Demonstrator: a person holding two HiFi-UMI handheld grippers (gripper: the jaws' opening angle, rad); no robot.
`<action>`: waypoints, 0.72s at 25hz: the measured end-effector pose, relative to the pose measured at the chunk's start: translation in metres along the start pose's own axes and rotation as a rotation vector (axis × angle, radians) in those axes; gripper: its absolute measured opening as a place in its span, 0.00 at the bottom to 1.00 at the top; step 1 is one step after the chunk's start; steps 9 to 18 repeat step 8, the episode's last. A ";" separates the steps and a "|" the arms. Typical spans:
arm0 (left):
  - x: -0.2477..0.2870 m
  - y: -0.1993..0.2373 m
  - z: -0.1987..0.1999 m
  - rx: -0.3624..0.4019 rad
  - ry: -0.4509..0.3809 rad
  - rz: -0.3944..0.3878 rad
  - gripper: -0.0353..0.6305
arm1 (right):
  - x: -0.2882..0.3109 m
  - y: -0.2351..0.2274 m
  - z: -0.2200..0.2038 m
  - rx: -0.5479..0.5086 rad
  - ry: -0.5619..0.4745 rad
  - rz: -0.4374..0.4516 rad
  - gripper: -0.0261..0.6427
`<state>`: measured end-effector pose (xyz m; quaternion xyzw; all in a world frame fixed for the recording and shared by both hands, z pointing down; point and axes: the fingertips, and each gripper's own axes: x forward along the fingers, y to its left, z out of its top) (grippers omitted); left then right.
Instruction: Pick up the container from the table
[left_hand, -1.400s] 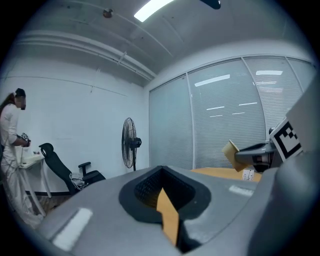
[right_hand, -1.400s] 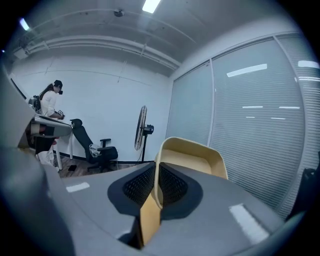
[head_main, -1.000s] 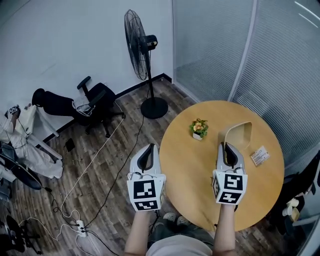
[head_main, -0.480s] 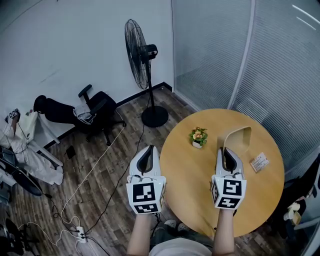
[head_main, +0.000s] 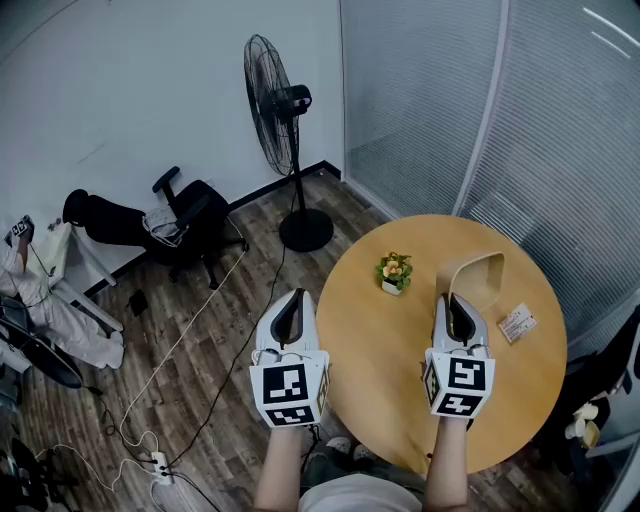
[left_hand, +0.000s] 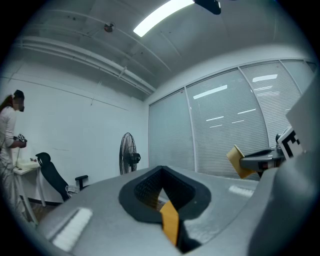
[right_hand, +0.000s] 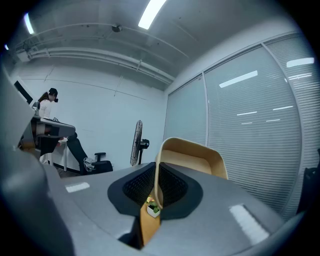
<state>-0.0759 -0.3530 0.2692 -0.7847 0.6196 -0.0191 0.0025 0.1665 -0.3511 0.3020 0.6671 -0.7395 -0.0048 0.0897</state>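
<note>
A tan container with an open, curved shape hangs over the round wooden table. My right gripper is shut on its near wall. In the right gripper view that thin wall stands pinched between the dark pads of the right gripper. The left gripper view shows the container at the right, gripped by the other tool. My left gripper hovers off the table's left edge, over the floor. The left gripper has its jaws together with nothing between them.
A small potted plant and a white card lie on the table. A standing fan and an office chair are on the wooden floor to the left. Glass walls with blinds close the right side. A person stands far left.
Only the head view shifts slightly. Both grippers keep their places and the right one still grips the container.
</note>
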 end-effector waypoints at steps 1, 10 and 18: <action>0.000 0.000 -0.001 0.000 0.001 0.000 0.05 | 0.000 0.000 -0.001 0.000 0.002 0.000 0.11; -0.001 0.000 -0.002 -0.003 0.001 -0.002 0.05 | -0.002 0.002 -0.004 -0.003 0.004 -0.002 0.11; -0.001 0.000 -0.002 -0.003 0.001 -0.002 0.05 | -0.002 0.002 -0.004 -0.003 0.004 -0.002 0.11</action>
